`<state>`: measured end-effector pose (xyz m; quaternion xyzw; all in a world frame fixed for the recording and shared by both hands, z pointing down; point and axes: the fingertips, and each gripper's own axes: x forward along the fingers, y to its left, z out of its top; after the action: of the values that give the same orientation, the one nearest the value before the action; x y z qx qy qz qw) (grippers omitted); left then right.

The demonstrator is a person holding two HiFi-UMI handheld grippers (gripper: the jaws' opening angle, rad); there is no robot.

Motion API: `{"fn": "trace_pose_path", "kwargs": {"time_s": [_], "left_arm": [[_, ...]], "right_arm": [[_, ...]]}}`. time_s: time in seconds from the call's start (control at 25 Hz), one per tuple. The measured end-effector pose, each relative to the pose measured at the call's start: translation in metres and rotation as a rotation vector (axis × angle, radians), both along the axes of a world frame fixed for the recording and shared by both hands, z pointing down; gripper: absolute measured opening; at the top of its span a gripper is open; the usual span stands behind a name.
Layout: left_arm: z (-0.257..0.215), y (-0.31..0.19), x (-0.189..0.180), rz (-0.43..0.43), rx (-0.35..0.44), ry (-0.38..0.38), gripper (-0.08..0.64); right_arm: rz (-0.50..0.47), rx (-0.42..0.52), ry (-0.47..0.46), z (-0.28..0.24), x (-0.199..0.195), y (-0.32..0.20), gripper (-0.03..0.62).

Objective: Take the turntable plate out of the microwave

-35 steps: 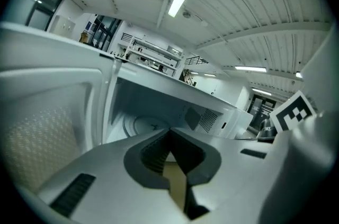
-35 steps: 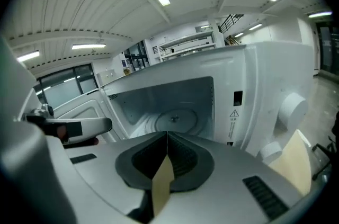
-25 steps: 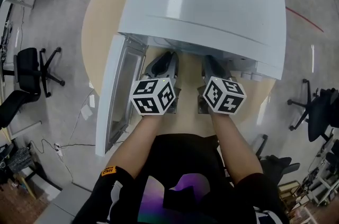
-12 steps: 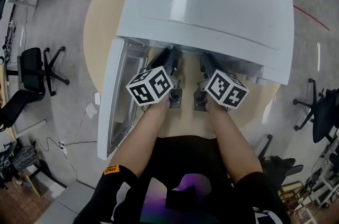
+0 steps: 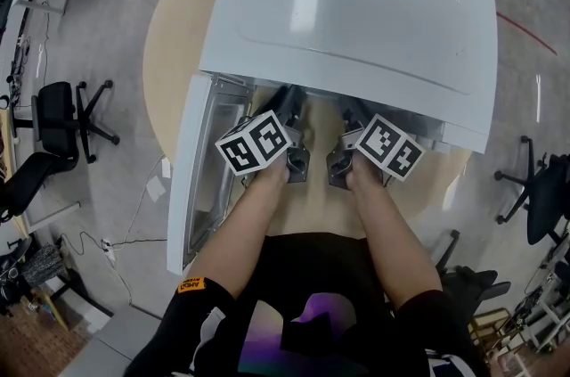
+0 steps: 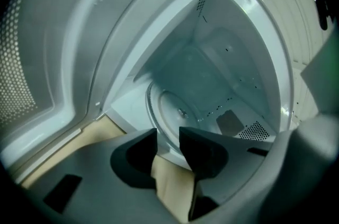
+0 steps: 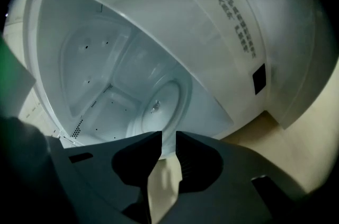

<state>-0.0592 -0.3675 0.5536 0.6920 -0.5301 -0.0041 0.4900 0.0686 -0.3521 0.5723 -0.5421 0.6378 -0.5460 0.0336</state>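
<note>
Two grippers sharing the turntable plate [image 6: 177,112] could lift unevenly and knock it against the microwave [image 5: 356,19] opening.

Head view: both forearms slope down side by side, with the left gripper [image 5: 287,102] and right gripper [image 5: 354,110] at the open front.

Left gripper view: the jaws, just opened, are spread and empty. The plate lies on the cavity floor beyond.

Right gripper view: the jaws are narrowly apart and empty.

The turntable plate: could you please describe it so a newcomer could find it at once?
Start at the white microwave on the round tan table, its door swung open. On the floor of its cavity lies the turntable plate, a clear disc; it is the only round thing there, with a raised rim and a small centre hub.
</note>
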Motion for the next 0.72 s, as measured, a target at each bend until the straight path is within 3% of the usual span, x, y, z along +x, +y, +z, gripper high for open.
{"fn": "trace_pose_path", "kwargs": {"time_s": [0.72], "left_arm": [[0.008, -0.014, 0.002, -0.079, -0.076, 0.122, 0.158]], "right_arm": [[0.036, -0.024, -0.108, -0.001, -0.005, -0.004, 0.067]]}}
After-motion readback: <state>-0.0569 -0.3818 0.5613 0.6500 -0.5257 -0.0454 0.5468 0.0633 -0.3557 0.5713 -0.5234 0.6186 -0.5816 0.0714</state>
